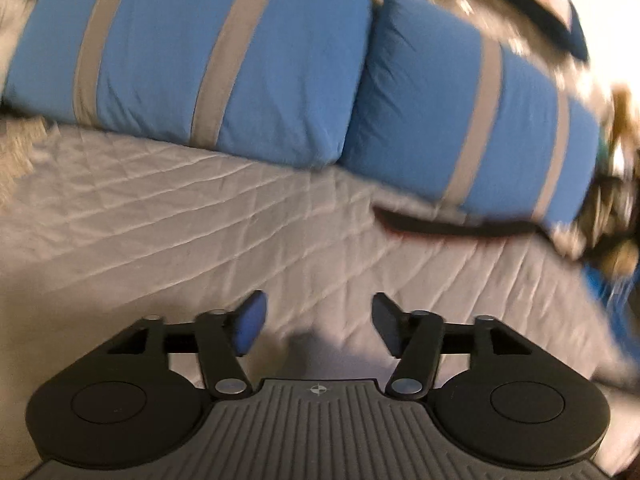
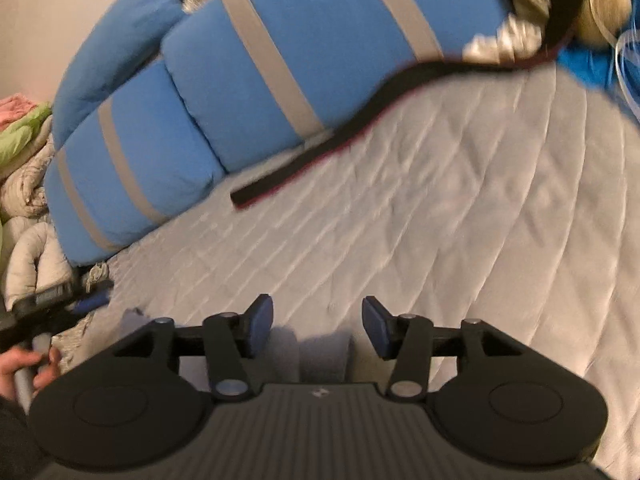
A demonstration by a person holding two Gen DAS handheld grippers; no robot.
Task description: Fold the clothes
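A bed covered with a pale grey quilted bedspread [image 2: 460, 208], stitched in a diamond pattern. Two blue pillows with grey stripes [image 1: 192, 56] lie side by side along its far edge. A dark strap with a reddish edge [image 2: 320, 152] lies on the bedspread, just beside the pillows.

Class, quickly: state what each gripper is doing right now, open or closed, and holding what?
Left gripper: jaws open, holding nothing, over the quilted bedspread.
Right gripper: jaws open, holding nothing.
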